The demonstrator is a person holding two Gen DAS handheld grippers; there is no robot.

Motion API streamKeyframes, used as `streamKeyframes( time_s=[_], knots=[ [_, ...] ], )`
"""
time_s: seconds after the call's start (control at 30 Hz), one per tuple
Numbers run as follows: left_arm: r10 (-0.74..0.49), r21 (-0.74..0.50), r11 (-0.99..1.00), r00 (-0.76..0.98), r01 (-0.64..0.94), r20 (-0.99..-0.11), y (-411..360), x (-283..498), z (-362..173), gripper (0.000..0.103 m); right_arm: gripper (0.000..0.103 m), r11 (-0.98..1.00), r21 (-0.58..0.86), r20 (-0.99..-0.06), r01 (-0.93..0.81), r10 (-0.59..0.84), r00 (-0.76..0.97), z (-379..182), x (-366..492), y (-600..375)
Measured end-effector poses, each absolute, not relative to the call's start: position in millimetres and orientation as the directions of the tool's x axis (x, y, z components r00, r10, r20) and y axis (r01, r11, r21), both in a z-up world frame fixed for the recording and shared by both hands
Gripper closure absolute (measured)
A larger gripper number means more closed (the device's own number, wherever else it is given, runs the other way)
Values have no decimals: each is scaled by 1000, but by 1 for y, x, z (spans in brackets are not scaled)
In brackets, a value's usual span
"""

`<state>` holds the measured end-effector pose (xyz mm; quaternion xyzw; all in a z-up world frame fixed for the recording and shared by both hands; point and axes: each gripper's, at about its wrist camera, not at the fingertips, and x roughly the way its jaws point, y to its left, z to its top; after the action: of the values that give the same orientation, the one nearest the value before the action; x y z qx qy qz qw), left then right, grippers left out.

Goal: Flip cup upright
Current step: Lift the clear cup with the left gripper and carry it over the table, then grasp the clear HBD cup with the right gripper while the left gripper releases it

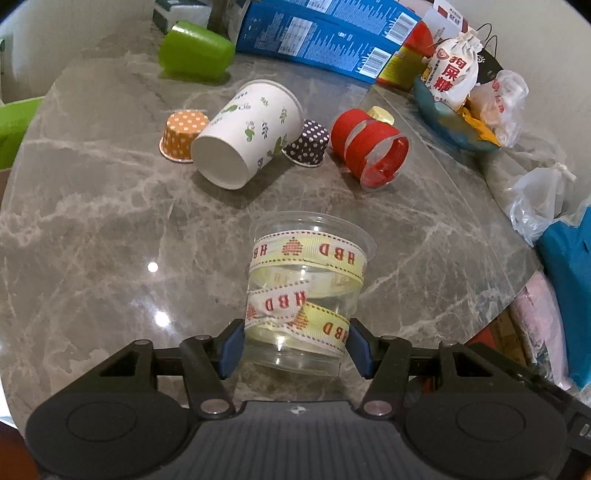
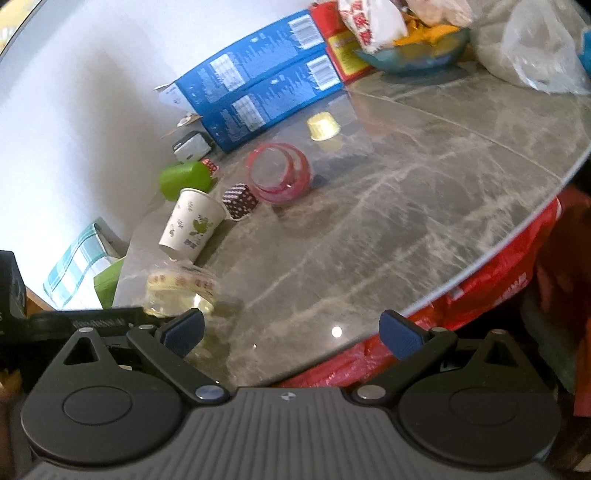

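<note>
A clear plastic cup (image 1: pixel 306 288) wrapped in cream "HBD" ribbon lies tilted on the grey marble table (image 1: pixel 110 221), its base toward me. My left gripper (image 1: pixel 293 347) is shut on it near the base, one blue pad on each side. The same cup shows blurred at the left of the right wrist view (image 2: pixel 181 291). My right gripper (image 2: pixel 291 334) is open and empty over the table's near edge. A white paper cup with green leaf print (image 1: pixel 245 134) lies on its side behind. A red-ribboned clear cup (image 1: pixel 369 147) also lies on its side.
Small orange (image 1: pixel 183 134) and dark polka-dot (image 1: pixel 308 144) baking cups sit by the paper cup, a yellow one (image 2: pixel 323 126) farther back. A green cup (image 1: pixel 195 50) lies at the rear. Blue boxes (image 1: pixel 325 33), a snack bowl (image 1: pixel 454 122) and plastic bags (image 1: pixel 535 199) line the back and right.
</note>
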<state>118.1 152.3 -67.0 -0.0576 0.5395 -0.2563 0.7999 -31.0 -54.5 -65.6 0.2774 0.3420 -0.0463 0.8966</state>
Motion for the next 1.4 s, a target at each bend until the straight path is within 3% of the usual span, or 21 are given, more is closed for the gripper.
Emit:
streamKeyframes(
  time_s=[0.07, 0.13, 0.27, 0.33, 0.5, 0.77, 1.4],
  knots=[
    [-469, -365, 865, 296, 344, -832, 153, 119, -67, 36, 1, 843, 470, -635, 263, 116, 763, -64, -28, -52],
    [-458, -351, 871, 309, 343, -833, 155, 120, -67, 21, 1, 843, 472, -635, 259, 121, 763, -64, -26, -50],
    [-462, -357, 870, 313, 339, -830, 160, 124, -67, 17, 1, 841, 473, -640, 262, 124, 758, -64, -21, -49],
    [-461, -350, 870, 320, 348, -827, 163, 125, -67, 10, 1, 842, 472, -641, 262, 124, 758, -64, -20, -49],
    [-518, -379, 836, 345, 397, -782, 179, 119, -57, 10, 1, 838, 480, -633, 259, 127, 764, -61, -16, -46],
    [-626, -469, 779, 467, 416, -625, 250, 108, -32, 10, 1, 840, 506, -615, 193, 195, 764, -56, 6, -22],
    [-687, -553, 726, 486, 410, -541, 331, 113, -52, 10, 6, 851, 456, -720, 261, 180, 670, -68, 55, 13]
  ],
)
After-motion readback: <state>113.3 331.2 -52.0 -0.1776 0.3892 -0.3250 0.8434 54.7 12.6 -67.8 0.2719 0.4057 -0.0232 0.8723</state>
